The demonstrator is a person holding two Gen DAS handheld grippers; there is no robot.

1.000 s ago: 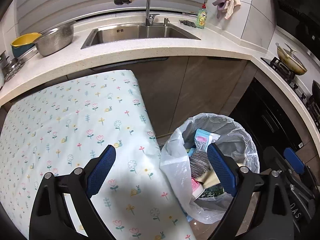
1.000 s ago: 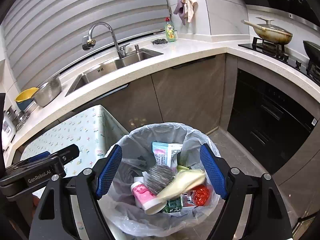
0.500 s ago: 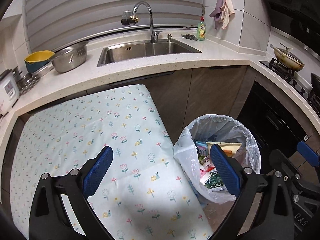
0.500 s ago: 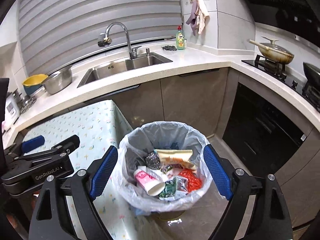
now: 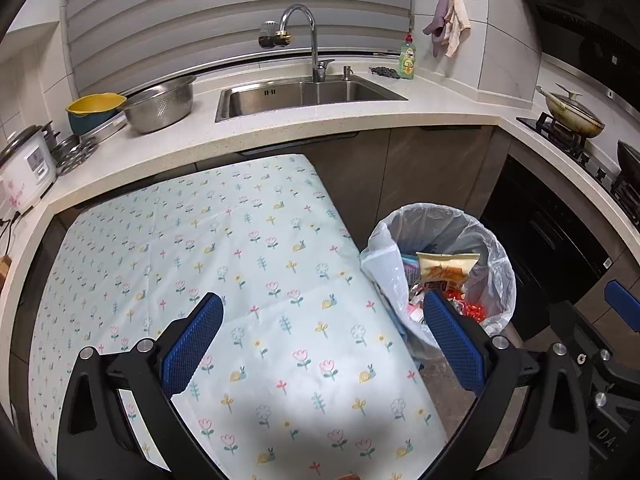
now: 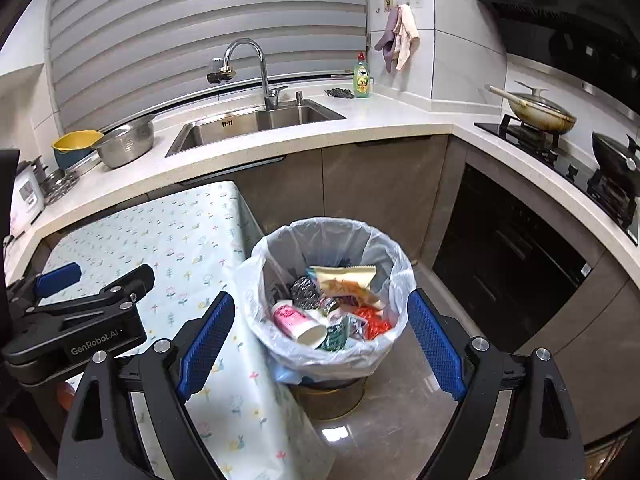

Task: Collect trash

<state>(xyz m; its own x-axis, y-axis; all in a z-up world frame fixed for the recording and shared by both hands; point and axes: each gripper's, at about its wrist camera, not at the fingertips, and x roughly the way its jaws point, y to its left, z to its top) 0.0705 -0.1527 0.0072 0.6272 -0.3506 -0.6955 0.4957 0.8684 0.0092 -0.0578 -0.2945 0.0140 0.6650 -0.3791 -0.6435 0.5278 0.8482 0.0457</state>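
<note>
A trash bin lined with a clear plastic bag [image 6: 384, 248] stands on the floor beside the table; it also shows in the left wrist view [image 5: 496, 256]. Inside lie several pieces of trash: a snack packet [image 6: 344, 280], a pink-and-white cup [image 6: 296, 320], a crumpled foil ball [image 6: 304, 290] and red wrappers [image 6: 372, 320]. My right gripper [image 6: 320, 344] is open and empty, held above the bin. My left gripper [image 5: 324, 340] is open and empty above the flowered tablecloth [image 5: 200, 256]; it also shows at the left of the right wrist view [image 6: 80, 304].
A counter [image 5: 280, 132] runs behind with a sink [image 5: 304, 94], a steel colander [image 5: 160, 106], a yellow bowl [image 5: 94, 104], a rice cooker [image 5: 24, 168] and a soap bottle [image 5: 408, 60]. A stove with a pan [image 6: 536, 110] is at the right, a dark oven [image 6: 512, 256] below.
Both grippers have risen and pulled back from the bin, so the bin looks smaller and lower. A snack packet now lies on top of the trash. Both stay open.
</note>
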